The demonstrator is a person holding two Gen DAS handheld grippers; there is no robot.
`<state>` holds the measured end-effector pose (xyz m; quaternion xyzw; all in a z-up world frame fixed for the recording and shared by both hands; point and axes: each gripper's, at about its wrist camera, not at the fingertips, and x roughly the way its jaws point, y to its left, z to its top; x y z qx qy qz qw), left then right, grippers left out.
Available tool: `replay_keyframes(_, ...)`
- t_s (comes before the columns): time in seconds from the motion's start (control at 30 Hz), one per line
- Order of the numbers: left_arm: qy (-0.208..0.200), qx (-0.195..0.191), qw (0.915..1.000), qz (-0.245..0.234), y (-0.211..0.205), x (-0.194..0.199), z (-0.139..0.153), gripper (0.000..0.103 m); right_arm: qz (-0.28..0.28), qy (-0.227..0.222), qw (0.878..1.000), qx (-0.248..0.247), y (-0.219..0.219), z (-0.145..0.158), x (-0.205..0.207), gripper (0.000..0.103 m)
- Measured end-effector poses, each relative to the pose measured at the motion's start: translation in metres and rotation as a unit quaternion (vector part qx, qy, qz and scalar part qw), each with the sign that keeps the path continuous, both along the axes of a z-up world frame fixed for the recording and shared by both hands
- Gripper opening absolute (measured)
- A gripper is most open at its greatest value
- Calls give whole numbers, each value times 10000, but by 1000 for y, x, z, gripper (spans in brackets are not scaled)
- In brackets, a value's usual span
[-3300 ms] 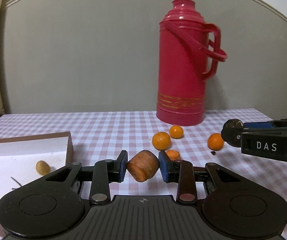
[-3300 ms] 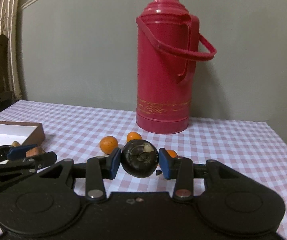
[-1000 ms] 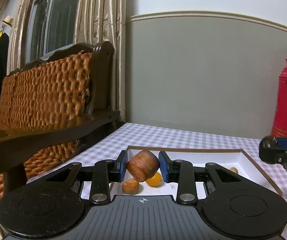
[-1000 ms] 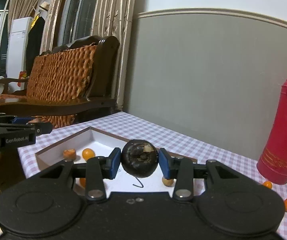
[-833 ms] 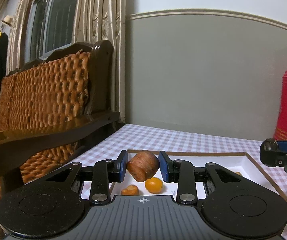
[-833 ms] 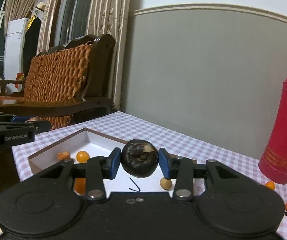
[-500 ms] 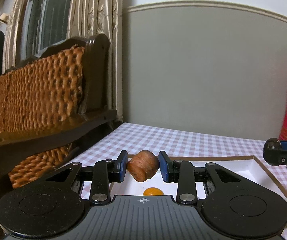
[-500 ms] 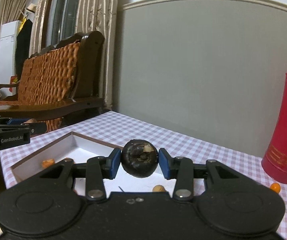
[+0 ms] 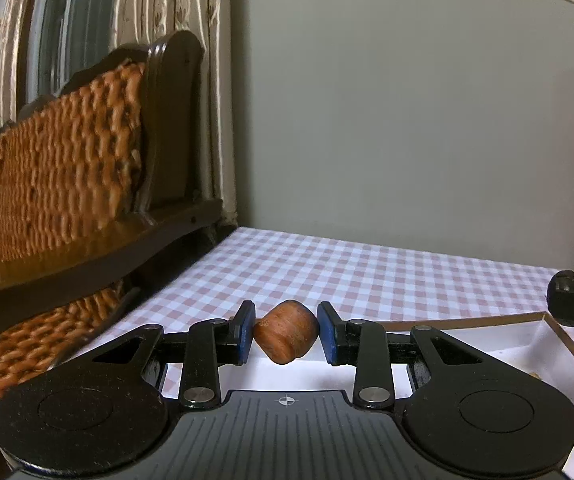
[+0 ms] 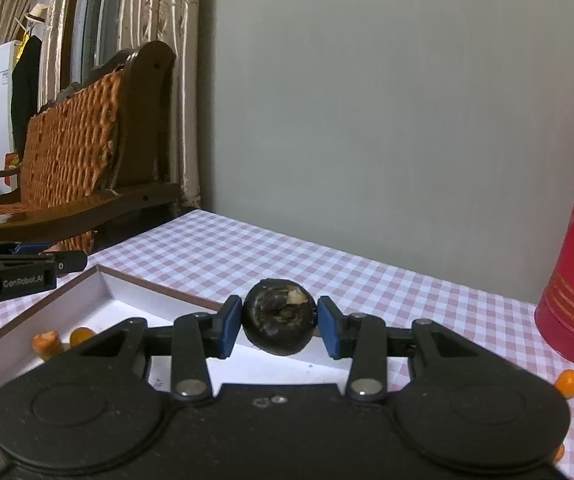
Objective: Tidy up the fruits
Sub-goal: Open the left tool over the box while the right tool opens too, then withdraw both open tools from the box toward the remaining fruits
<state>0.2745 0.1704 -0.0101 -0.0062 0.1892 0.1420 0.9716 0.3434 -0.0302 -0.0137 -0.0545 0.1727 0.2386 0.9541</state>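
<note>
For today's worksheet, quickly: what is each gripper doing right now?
Left gripper: closed on the brown fruit.
Right gripper: closed on the dark round fruit.

The left tongs (image 9: 286,334) are matte black with blue pads (image 9: 246,330). Silver screws (image 9: 202,393) pin the arms. "GenRobot.AI" is printed in white along one side.

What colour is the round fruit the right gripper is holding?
Very dark, almost black, fruit with a pale patch on top; the right wrist view shows it best.
</note>
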Motion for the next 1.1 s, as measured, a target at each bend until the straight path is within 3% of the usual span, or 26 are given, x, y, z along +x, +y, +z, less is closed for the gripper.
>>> replay_keyframes(0.03, -33, -57, 10000, 28, 2, 2, -2, 37, 41, 16, 10000, -1, 1, 0, 6, 33)
replay_keyframes(0.07, -160, -126, 9997, 137, 4, 0, -5, 68, 59, -3, 10000, -65, 2, -1, 10, 35)
replay_keyframes(0.1, -332, -188, 9989, 274, 6, -5, -6, 102, -52, -31, 9998, -191, 3, -3, 15, 54)
replay_keyframes(0.13, -474, -192, 9981, 339, 7, -8, -7, 103, -169, -79, 9996, -202, 3, -4, 19, 93)
replay_keyframes(0.17, -493, -169, 9982, 284, 6, -10, -6, 103, -291, -225, 9993, -98, -1, -6, 18, 97)
replay_keyframes(0.27, -464, -68, 9986, 240, 4, -12, -7, 103, -231, -3, 9997, 89, -6, -9, 21, 91)
replay_keyframes(0.57, -499, 64, 9984, 268, 2, -23, -3, 103, -174, -57, 9998, 11, 0, -7, 7, 92)
replay_keyframes(0.8, -529, 543, 9962, 424, -12, -36, 2, 103, -170, -280, 9992, -240, 6, -1, -10, 93)
replay_keyframes(0.93, -660, 260, 9964, 474, -11, -47, 7, 103, -190, -355, 9989, -249, 4, 5, -20, 93)
replay_keyframes(1.1, -756, 411, 9939, 686, -19, -67, 8, 103, -217, -382, 9986, -280, -2, 6, -33, 93)
